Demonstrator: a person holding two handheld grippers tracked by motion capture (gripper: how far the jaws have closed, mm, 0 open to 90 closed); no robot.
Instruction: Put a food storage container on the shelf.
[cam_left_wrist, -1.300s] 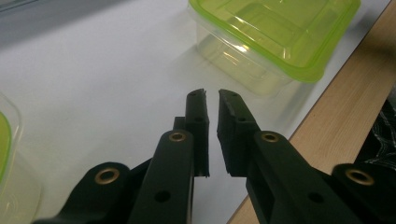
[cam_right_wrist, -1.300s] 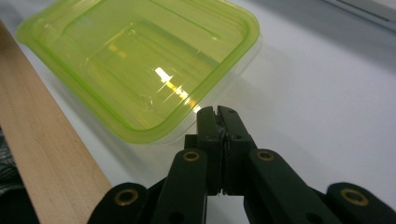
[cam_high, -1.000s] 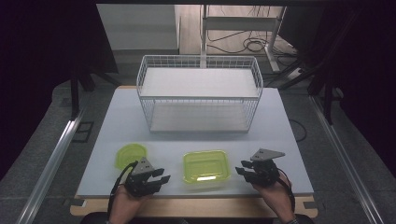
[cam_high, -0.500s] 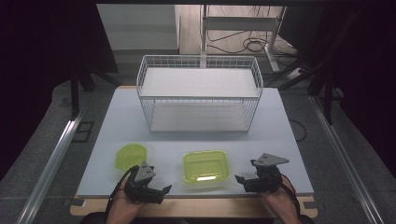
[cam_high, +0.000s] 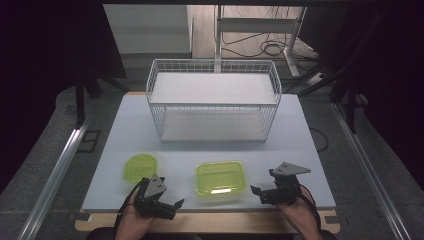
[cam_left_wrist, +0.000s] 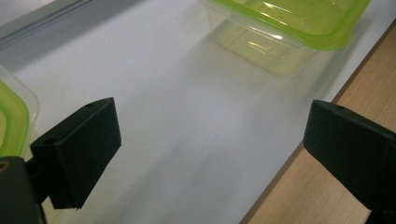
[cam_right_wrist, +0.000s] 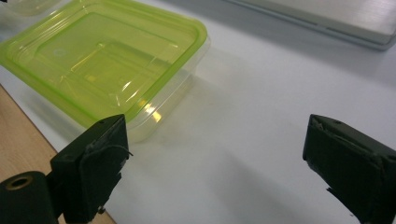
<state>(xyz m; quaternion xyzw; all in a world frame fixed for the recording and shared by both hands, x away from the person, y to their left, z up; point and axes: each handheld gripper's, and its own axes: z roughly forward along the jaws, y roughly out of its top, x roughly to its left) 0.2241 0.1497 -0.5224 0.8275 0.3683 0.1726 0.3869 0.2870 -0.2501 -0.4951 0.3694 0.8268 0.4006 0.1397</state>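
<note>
High view: a person's two hands enter from the near edge of a pale surface (cam_high: 300, 130), each carrying a two-jaw gripper; a white wire basket (cam_high: 214, 102) stands toward the far side, well apart from both
Square container: a clear tub with a lime-green lid (cam_high: 220, 178) sits near the front edge of the surface, between the two grippers and touching neither; its lid is on
Round container: a smaller lime-lidded tub (cam_high: 141, 167) lies left of the square one, apart from it and just beyond the left gripper
Left gripper (cam_high: 172, 204): low over the front edge, aimed rightward toward the square container; jaws spread wide, having just been opening, with nothing between them
Left gripper view: bare surface lies between the black jaws; the square container (cam_left_wrist: 289, 28) is ahead at upper right, the rim of the round one (cam_left_wrist: 14, 116) at far left; a wooden edge (cam_left_wrist: 299, 196) runs beneath the right jaw
Right gripper (cam_high: 257, 192): near the front right of the surface, aimed leftward at the square container; jaws likewise wide and just opened, gripping nothing
Right gripper view: the square container (cam_right_wrist: 107, 60) sits just beyond the left jaw, not touched by it; the basket's base (cam_right_wrist: 336, 18) crosses the top right
</note>
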